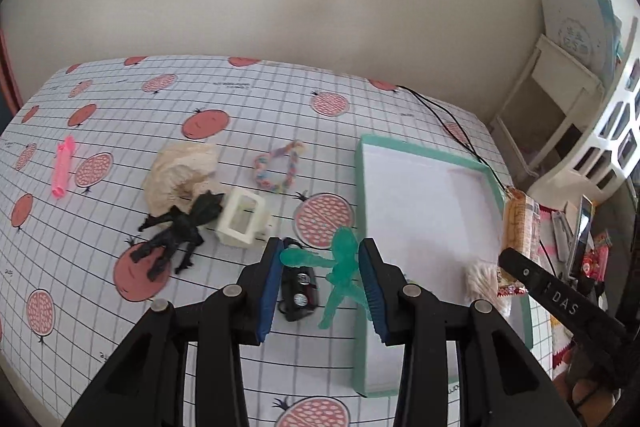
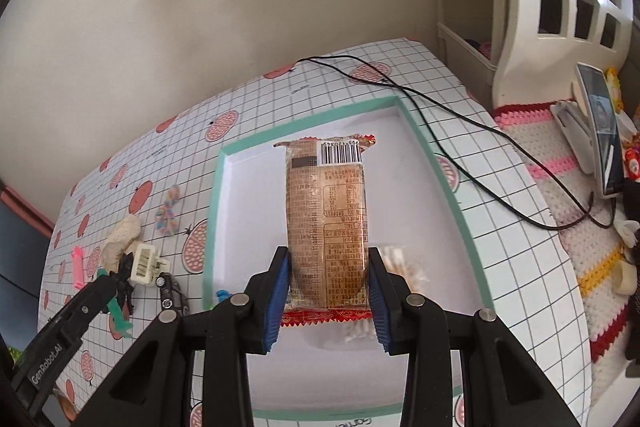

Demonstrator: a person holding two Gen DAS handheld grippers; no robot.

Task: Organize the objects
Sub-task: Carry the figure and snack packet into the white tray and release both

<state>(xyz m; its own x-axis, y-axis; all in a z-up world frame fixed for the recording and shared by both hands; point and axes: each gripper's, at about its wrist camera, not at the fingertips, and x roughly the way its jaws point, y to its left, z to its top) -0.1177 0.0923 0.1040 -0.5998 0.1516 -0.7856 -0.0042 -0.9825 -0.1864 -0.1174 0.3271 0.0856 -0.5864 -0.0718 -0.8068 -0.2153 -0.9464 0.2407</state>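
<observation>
Above the tray rim, right gripper clamps the snack packet; left gripper pinches the green figure.

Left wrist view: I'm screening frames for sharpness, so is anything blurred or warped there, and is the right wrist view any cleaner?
Left wrist view: green figure and tray edge slightly smeared, grid lines bowed by fisheye, corners dark. Right wrist view: snack packet print and barcode crisp, same bowing, soft wall shadow.
</observation>
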